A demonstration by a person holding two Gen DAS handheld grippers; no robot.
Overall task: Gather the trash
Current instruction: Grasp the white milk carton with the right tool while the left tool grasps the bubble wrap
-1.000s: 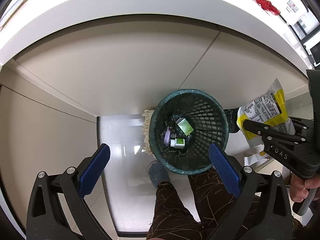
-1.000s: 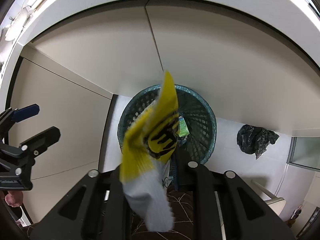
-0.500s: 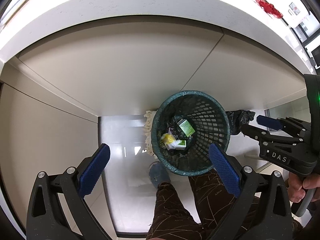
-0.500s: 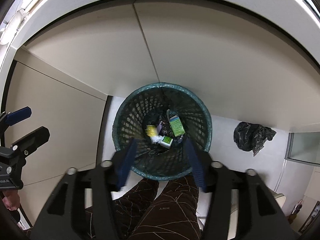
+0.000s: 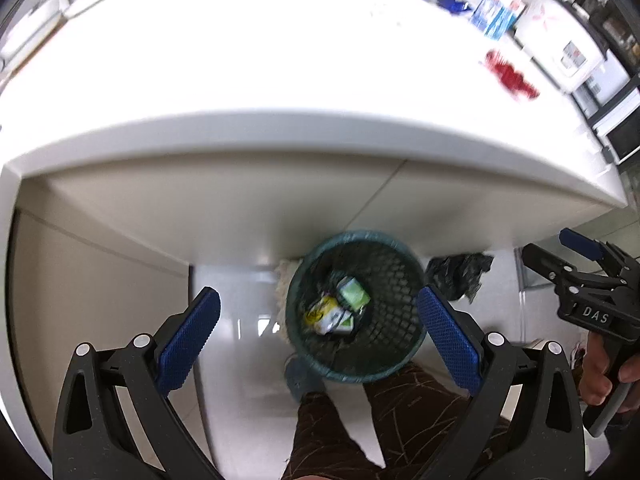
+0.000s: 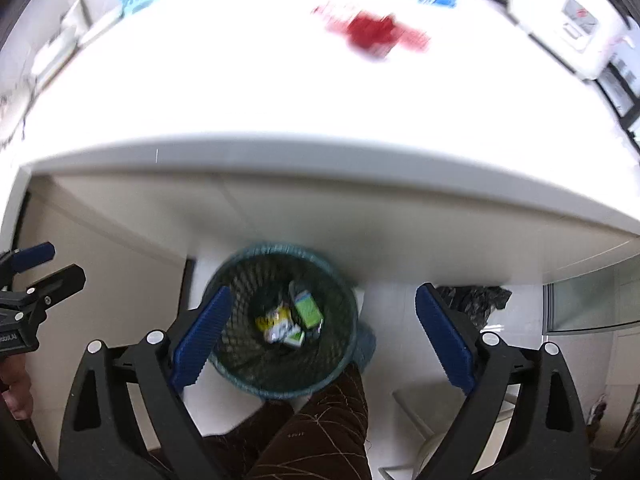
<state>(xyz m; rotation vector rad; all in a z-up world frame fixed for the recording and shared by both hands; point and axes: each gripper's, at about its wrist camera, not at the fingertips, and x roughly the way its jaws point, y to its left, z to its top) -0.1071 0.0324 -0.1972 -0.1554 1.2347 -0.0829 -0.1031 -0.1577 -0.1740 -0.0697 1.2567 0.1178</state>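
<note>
Left wrist view: left gripper point(image 5: 318, 338) and right gripper point(image 6: 320, 332) both released, empty, above the green mesh wastebasket point(image 5: 394, 364) at lower centre, yellow wrapper point(image 5: 320, 312) inside.

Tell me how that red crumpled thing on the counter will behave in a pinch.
The red wrapper looks thin and crumpled, so probably floppy and very light. It lies flat on the white counter, so the fingers may need to scrape under it. Blur hides its material.

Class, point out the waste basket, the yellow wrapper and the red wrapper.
waste basket point(image 5: 400, 364), left wrist view, mesh wall.
yellow wrapper point(image 5: 320, 312), left wrist view, its yellow face.
red wrapper point(image 6: 372, 34), right wrist view, its middle.
</note>
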